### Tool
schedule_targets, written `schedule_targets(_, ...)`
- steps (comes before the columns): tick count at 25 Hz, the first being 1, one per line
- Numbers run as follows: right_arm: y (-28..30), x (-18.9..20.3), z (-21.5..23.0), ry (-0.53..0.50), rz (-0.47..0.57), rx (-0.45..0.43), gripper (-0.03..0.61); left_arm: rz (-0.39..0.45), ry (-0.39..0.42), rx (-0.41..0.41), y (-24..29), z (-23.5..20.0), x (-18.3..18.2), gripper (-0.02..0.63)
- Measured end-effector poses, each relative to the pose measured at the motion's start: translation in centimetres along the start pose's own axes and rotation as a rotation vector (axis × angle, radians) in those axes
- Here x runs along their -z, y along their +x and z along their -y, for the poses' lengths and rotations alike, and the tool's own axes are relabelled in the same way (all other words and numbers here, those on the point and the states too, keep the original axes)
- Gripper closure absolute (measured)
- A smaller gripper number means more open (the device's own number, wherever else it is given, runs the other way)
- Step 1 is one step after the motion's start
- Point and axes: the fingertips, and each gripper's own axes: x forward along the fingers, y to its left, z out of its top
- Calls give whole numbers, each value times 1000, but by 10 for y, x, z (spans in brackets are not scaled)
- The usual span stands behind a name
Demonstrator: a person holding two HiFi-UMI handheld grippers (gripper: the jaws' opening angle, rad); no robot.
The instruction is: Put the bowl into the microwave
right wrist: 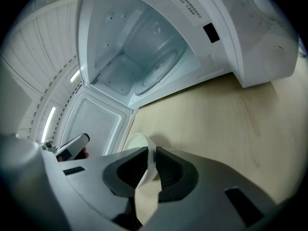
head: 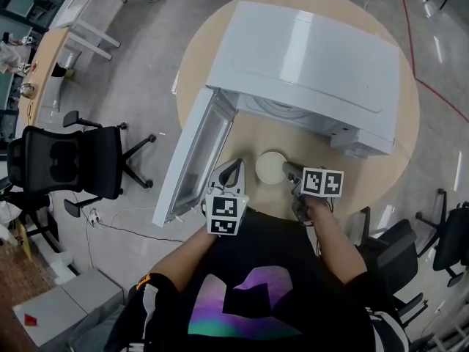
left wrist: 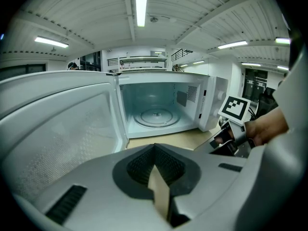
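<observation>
Right gripper (right wrist: 151,154): jaws pinch the side wall of a small cream round bowl (right wrist: 136,142), one pad inside the rim, one outside. Bowl outside the oven, over the pale round wooden table (head: 381,174), just in front of the cooking cavity. Cannot tell whether it rests on the wood or is raised.

Left gripper (left wrist: 154,150): jaws pressed together at the tips, nothing between them. It sits just left of the bowl, near the table's near edge, pointing into the cavity.

White box-shaped microwave (head: 308,64) at the table's far side. Its door (head: 198,160) hangs fully open, swung out to the left past the table edge. Clear glass turntable (left wrist: 156,117) on the cavity floor, bare.

Black mesh office chair (head: 66,160) on the floor, well left of the table.
</observation>
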Motion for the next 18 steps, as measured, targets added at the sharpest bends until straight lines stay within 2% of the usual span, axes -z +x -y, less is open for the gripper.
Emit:
schedule_targets(10,-4,-1,0,12,21,11,526,0,-5,-14,-5,-4,2,568)
schedule_targets(18,-18,-24,-15,70,113,-16,528,9,-12,-6,-7,-2,1,568)
